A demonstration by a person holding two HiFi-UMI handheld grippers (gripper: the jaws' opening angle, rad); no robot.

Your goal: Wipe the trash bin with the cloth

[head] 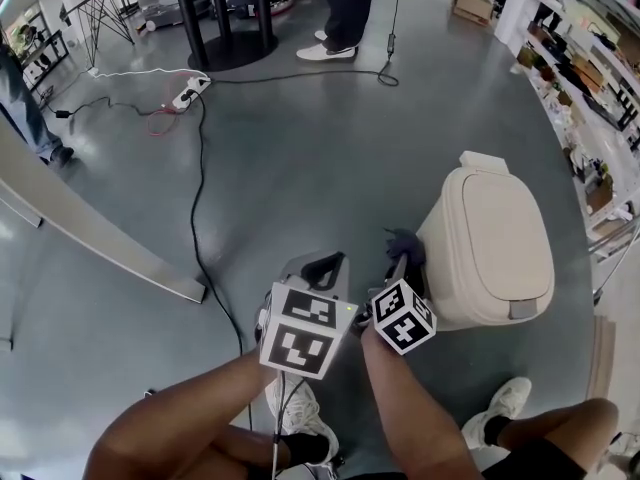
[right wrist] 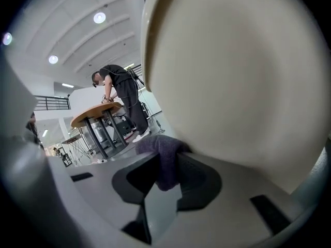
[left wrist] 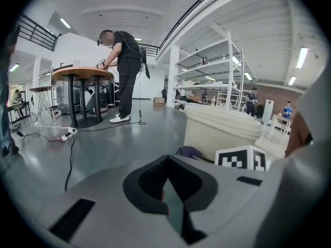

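A beige trash bin [head: 495, 243] with its lid down stands on the grey floor at the right of the head view. My right gripper [head: 400, 264] is shut on a dark purple cloth [head: 405, 242] and holds it against the bin's left side. In the right gripper view the cloth [right wrist: 163, 154] hangs between the jaws, with the bin wall [right wrist: 232, 76] filling the view just above. My left gripper [head: 322, 266] sits close to the left of the right one, shut with nothing in it. From the left gripper view the bin [left wrist: 217, 130] and the cloth [left wrist: 190, 151] lie ahead to the right.
A black cable [head: 200, 188] runs across the floor from a power strip [head: 190, 90]. A round table's base [head: 225, 53] and a standing person [head: 340, 18] are at the back. Shelving [head: 590, 78] lines the right side. A pale beam [head: 90, 233] slants at the left. My shoes [head: 300, 418] are below.
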